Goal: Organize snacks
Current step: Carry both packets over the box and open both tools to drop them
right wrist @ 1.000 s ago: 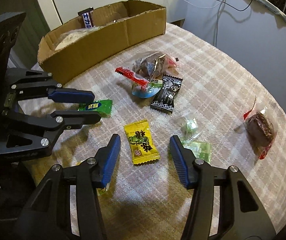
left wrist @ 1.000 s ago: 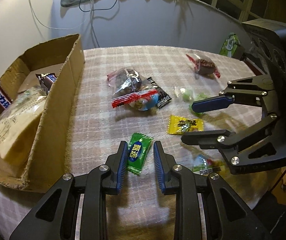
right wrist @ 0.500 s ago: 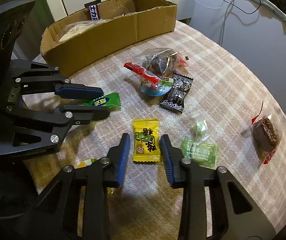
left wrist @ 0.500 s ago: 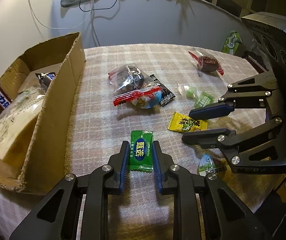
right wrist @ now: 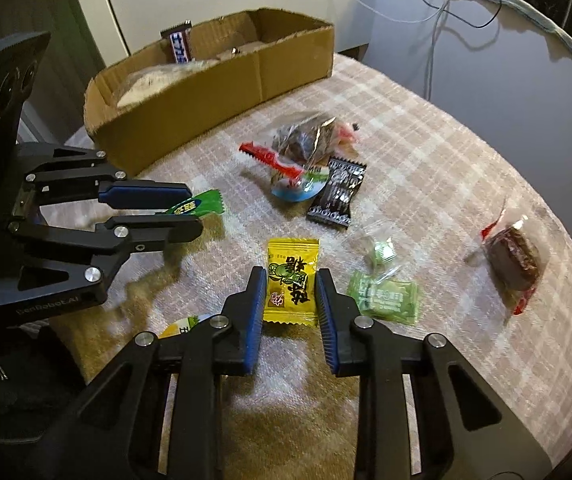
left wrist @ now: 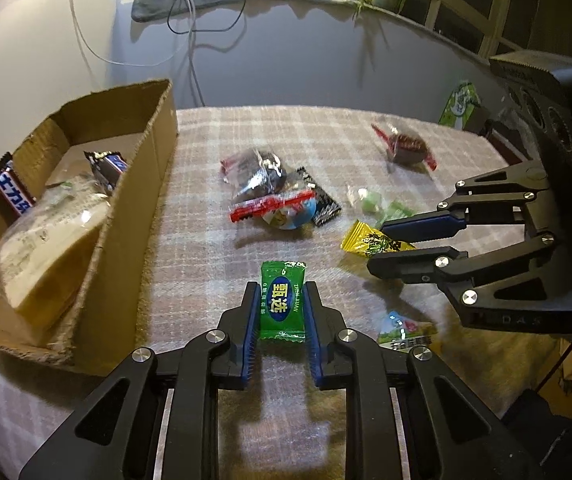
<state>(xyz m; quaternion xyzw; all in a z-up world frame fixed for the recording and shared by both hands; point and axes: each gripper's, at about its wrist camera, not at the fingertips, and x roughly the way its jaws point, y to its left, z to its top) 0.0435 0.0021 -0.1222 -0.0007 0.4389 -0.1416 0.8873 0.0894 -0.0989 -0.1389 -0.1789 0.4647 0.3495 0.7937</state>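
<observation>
While low at frame centre, left tongs (left wrist: 279, 300) clamp green candy (left wrist: 281, 305), right tongs (right wrist: 291, 294) clamp yellow candy (right wrist: 292, 280).

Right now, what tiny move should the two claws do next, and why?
Probably lift both a little. The left claw is shut on the green candy and the right claw on the yellow candy, both low over the tablecloth; the cardboard box has tall walls.
</observation>
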